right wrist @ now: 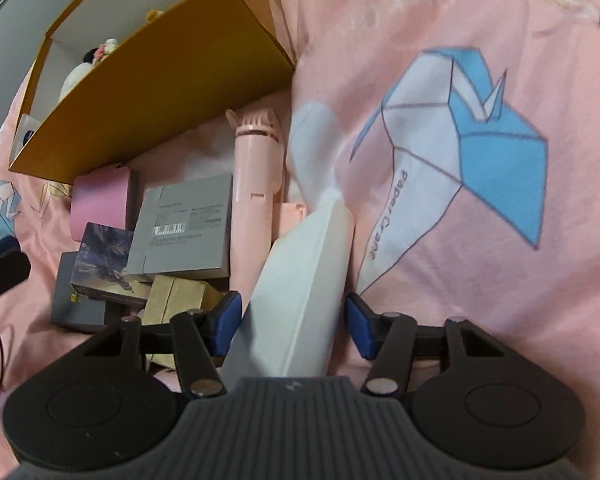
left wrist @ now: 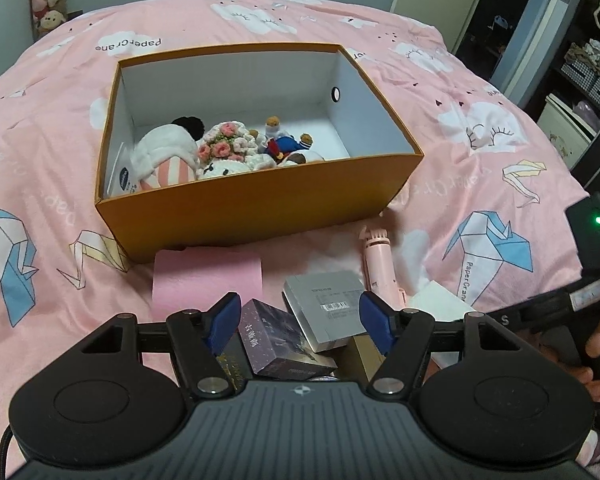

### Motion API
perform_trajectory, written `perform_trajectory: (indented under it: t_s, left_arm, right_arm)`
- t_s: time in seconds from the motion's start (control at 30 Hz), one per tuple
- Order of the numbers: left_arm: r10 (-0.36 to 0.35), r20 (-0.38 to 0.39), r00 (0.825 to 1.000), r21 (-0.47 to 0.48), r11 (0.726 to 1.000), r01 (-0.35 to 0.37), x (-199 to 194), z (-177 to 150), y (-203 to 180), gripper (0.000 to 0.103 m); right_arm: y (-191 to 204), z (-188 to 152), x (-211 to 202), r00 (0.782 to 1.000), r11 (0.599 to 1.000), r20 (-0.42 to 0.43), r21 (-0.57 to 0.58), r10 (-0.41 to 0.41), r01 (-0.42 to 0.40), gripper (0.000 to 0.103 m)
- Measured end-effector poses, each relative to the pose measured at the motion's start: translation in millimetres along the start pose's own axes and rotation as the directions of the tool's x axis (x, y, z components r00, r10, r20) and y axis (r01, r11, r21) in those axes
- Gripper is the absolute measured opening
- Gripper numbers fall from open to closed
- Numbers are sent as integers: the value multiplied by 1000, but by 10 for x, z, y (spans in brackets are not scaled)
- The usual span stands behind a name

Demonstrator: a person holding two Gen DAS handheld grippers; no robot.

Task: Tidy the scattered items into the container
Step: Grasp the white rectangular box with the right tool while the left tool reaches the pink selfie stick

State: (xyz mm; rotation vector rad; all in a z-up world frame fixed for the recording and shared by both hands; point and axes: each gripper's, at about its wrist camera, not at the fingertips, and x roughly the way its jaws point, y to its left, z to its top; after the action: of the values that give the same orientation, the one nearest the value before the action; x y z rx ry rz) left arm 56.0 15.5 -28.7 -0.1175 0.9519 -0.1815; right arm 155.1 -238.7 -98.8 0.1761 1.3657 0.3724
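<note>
The task looks partly done. The orange box (left wrist: 256, 200) sits open on the pink bed cover (left wrist: 480, 92), and its near end already holds a heap of soft toys (left wrist: 224, 152), among them a white plush and a crocheted bunch of pink flowers, with a flat packet standing against the left wall; the far end of the box floor is bare. What is left lies in a cluster on the bed just in front of the box's near wall: a pink pad (left wrist: 208, 276), a grey carton with a barcode label (left wrist: 326, 308), a purple printed carton (left wrist: 276, 344), a tan carton (right wrist: 176, 296), a dark grey box (right wrist: 76, 304) underneath, a pink handheld fan (right wrist: 256, 168) lying lengthwise, and a white packet (right wrist: 304, 280) leaning at the right edge of the pile. The left tool (left wrist: 296, 320) hangs over the cluster with its jaws wide and nothing gripped; the purple and grey cartons show between its fingers but the pads do not touch them. The right tool (right wrist: 294, 324) straddles the white packet, its jaws about half open; the left pad seems to be at the packet's edge while a gap remains on the right, so the grip does not look finished. By this reckoning, some seven pieces remain to be moved into the box.
</note>
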Motion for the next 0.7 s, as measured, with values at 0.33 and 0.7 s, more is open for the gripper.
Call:
perform_trajectory:
  t_s: [0.33,0.7]
  left_arm:
    - [-91,-59,994,48,994,94,152,88,-136,48]
    - [-185,-176,967,52,979,197,815,417,-457,41]
  right_arm:
    - [66,89,-325,996,1000,91,-21,20,-18,36]
    - [65,408,-537,960,987,267,-115,-77,111,32]
